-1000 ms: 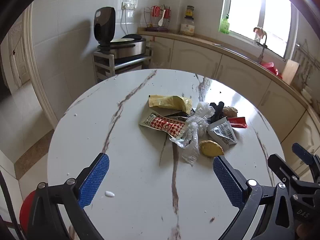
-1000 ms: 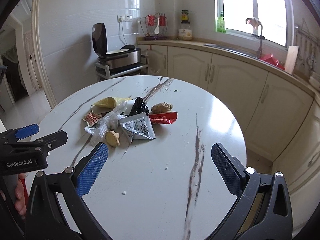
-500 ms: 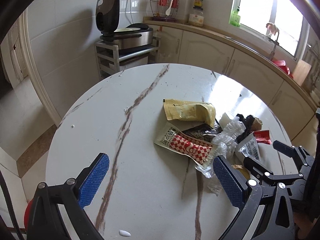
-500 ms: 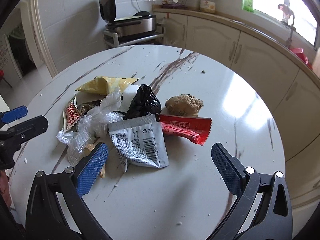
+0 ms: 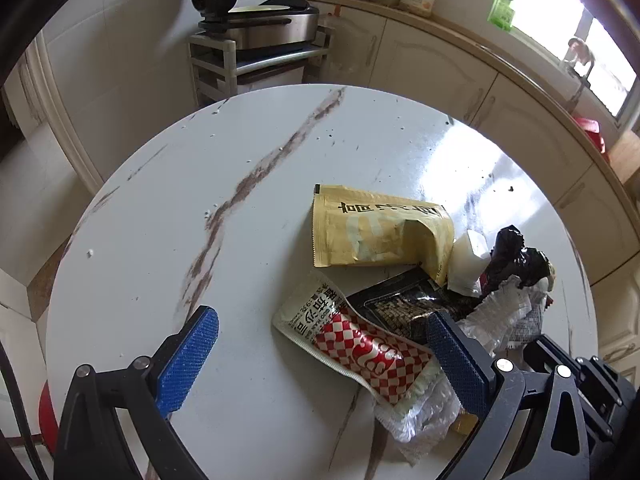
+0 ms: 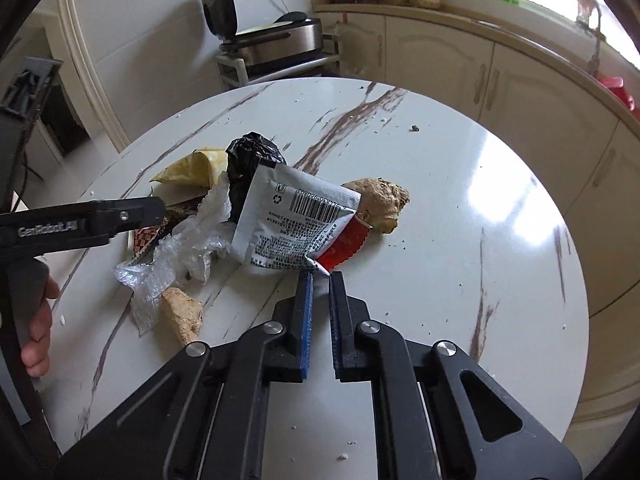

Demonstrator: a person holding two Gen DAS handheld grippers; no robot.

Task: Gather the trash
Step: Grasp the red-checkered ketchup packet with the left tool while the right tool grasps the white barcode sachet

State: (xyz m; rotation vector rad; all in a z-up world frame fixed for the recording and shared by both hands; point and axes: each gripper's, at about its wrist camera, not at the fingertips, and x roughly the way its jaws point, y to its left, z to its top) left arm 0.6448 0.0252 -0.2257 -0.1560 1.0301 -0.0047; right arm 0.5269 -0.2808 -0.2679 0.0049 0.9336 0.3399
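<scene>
Right tool has a thin hold on one wrapper, with the pile still spread on the table.

My right tool (image 6: 319, 280) has just closed, pinching the corner of the silver foil barcode sachet (image 6: 294, 228) over the round white marble table (image 6: 460, 248); so small a bite may slip, or drag the red wrapper (image 6: 346, 242) beneath. My left tool (image 5: 320, 354) stands spread over the red-checked packet (image 5: 360, 350) and could snag the crinkled clear plastic film (image 5: 502, 312).

We see a round white marble-veined bench (image 5: 248, 420) in a kitchen with white tiled walls (image 6: 152, 20). Cream cabinets (image 6: 436, 64) curve beyond its far edge under a bright window (image 5: 560, 16); a metal rack (image 5: 256, 64) carries an open cooker (image 5: 256, 20).
</scene>
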